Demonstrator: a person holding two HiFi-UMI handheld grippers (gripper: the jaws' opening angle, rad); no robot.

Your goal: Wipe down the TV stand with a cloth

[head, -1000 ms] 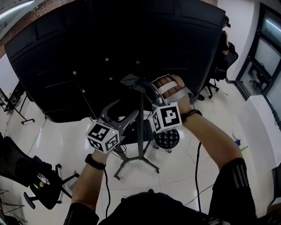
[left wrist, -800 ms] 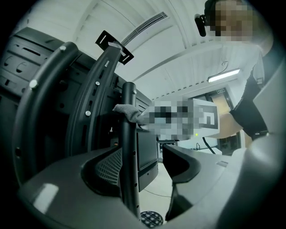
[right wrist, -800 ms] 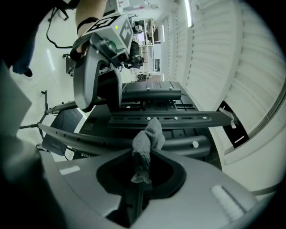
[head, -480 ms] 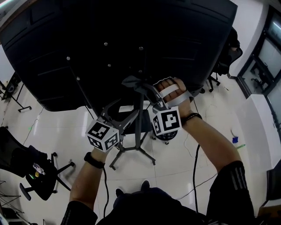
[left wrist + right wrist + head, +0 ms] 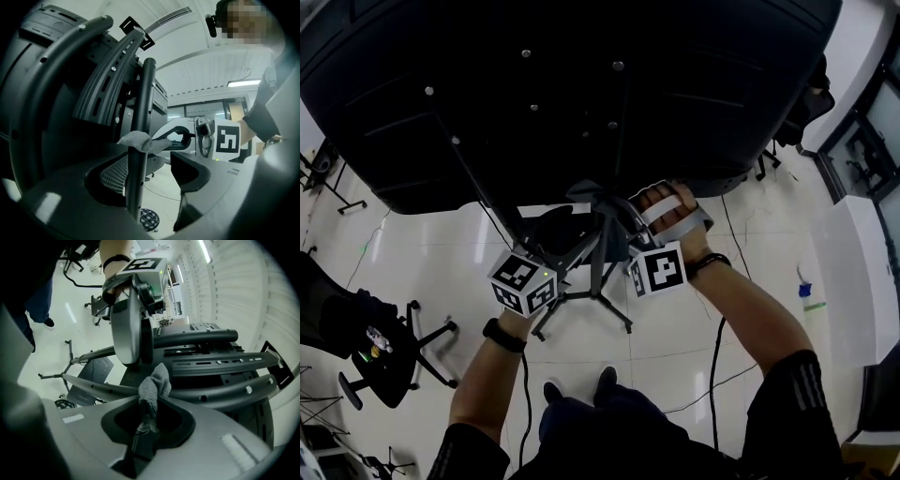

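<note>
Right above both grippers hung the big black back of the TV [image 5: 581, 94], and the TV stand's pole [image 5: 600, 258] ran down from it to the spread legs [image 5: 581, 314] on the floor below them. The left gripper [image 5: 140, 174] had its jaws wide apart with the pole standing between them, a gap on either side, so it wasn't actually clamping anything as far as I could see. The right gripper [image 5: 146, 420] sat just across the pole from it, jaws pinched closed on the grey cloth [image 5: 153, 383], with the bunched end poking out past the tips and pressed against the pole. My worry: the cloth was only held by a narrow fold, so a hard drag along the tube could've pulled it loose. And with the left jaws loose around the pole instead of bracing it, a sideways shove from the right could've rocked that top-heavy stand.
</note>
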